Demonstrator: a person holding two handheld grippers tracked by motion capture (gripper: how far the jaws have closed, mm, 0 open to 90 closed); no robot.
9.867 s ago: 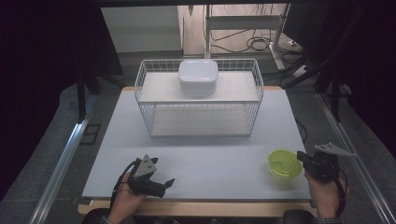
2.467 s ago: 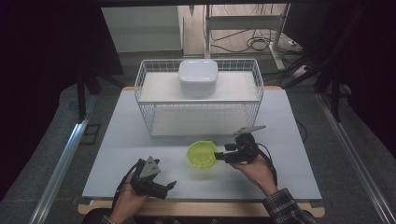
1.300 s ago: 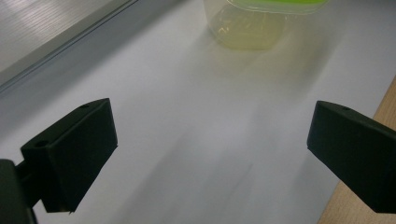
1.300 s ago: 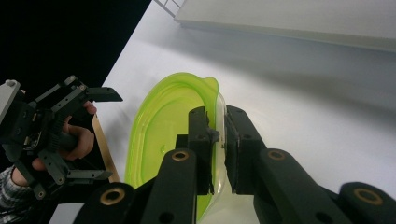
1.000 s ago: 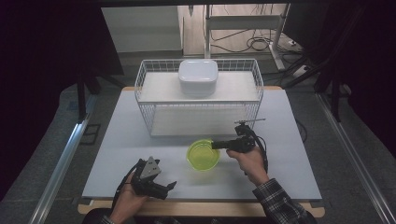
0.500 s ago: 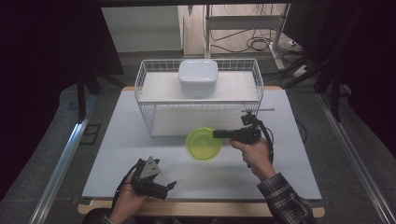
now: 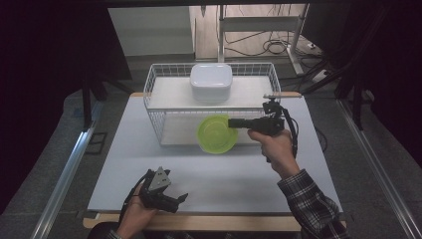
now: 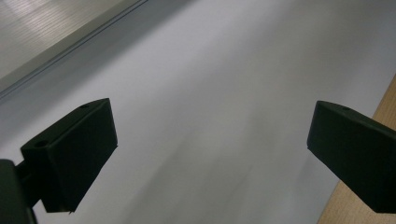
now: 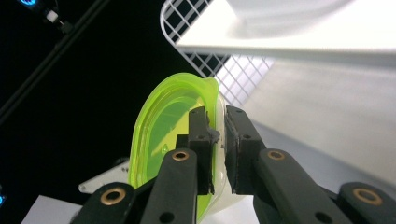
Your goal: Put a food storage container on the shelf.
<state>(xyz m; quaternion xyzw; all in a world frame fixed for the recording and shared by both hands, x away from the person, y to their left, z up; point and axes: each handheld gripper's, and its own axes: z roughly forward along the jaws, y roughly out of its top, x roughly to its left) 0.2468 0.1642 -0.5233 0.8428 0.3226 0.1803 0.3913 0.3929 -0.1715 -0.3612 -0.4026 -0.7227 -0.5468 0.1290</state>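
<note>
A lime-green bowl [image 7: 216,134] hangs above the table in front of the white wire rack [image 7: 164,130], level with its lower shelf opening. My right gripper [image 7: 233,123] is shut on the bowl's right rim. In the right gripper view the green bowl [image 9: 161,130] stands on edge with the gripper [image 9: 217,140] pinching its wall. A white lidded container [image 7: 211,82] sits on the rack's top shelf. My left gripper [image 7: 180,200] rests open near the table's front edge, and in the left gripper view nothing lies between its fingers [image 8: 77,149].
The white table top [image 7: 119,159] has free room left and right of the rack. A wooden front edge [image 7: 224,221] borders it. Metal rails [image 7: 64,172] run along both sides on the floor. Cables and a shelf frame stand behind the rack.
My right gripper has carried the green bowl from the table's right front toward the middle and then up and back to the rack's front. The left gripper has stayed put.
</note>
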